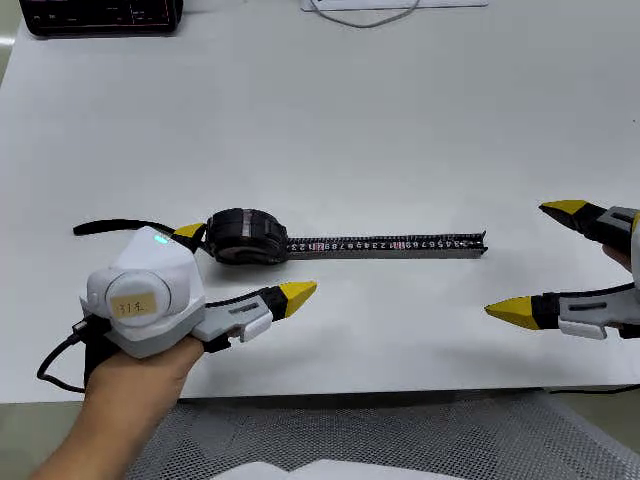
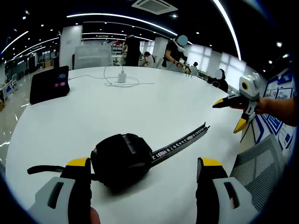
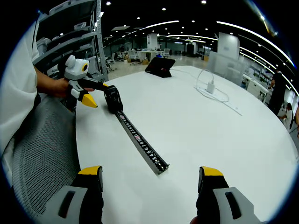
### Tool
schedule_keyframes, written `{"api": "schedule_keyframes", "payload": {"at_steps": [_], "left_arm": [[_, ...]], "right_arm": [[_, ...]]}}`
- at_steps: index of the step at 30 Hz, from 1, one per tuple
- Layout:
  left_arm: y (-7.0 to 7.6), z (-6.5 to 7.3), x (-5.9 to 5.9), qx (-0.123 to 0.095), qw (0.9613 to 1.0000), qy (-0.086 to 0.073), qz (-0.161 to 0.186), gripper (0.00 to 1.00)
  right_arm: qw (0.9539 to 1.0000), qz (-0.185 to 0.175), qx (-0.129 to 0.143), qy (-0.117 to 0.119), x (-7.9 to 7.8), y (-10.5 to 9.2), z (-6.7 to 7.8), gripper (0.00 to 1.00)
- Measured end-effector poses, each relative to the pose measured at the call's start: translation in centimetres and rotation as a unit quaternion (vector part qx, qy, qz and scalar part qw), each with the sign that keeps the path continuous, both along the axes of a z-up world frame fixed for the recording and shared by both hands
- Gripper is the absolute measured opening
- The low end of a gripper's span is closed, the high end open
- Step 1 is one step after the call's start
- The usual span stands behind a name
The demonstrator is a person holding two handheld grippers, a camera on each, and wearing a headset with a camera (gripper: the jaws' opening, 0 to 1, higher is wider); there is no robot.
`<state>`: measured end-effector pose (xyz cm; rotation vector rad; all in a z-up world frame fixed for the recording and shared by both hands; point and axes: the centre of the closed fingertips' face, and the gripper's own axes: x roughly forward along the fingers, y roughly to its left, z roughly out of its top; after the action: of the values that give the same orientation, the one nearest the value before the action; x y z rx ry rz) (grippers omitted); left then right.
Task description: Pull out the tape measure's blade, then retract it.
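Tape measure (image 1: 246, 236) lying flat on white tabletop (image 1: 350, 110), blade (image 1: 385, 245) drawn out toward the right and resting on the surface. Left gripper (image 1: 243, 262) with jaws spread, one on either side of the case; contact with the case not discernible. Right gripper (image 1: 536, 260) with jaws spread, holding nothing, beyond the blade's end hook and apart from it. Black strap (image 1: 110, 227) trailing left from the case.
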<state>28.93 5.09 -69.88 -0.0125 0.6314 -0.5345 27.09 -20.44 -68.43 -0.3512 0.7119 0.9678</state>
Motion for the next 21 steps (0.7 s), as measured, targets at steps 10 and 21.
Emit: {"api": "schedule_keyframes", "payload": {"at_steps": [10, 21], "left_arm": [[0.2, -0.1, 0.8, 0.008, 0.999, 0.009, 0.043, 0.87], [0.7, -0.6, 1.4, 0.04, 0.9957, 0.011, 0.083, 0.79]], "right_arm": [[0.9999, 0.012, -0.006, 0.003, 0.8, -0.3, -0.4, 0.81], [0.9994, 0.03, -0.017, 0.003, 1.8, -0.5, -0.9, 0.73]]}}
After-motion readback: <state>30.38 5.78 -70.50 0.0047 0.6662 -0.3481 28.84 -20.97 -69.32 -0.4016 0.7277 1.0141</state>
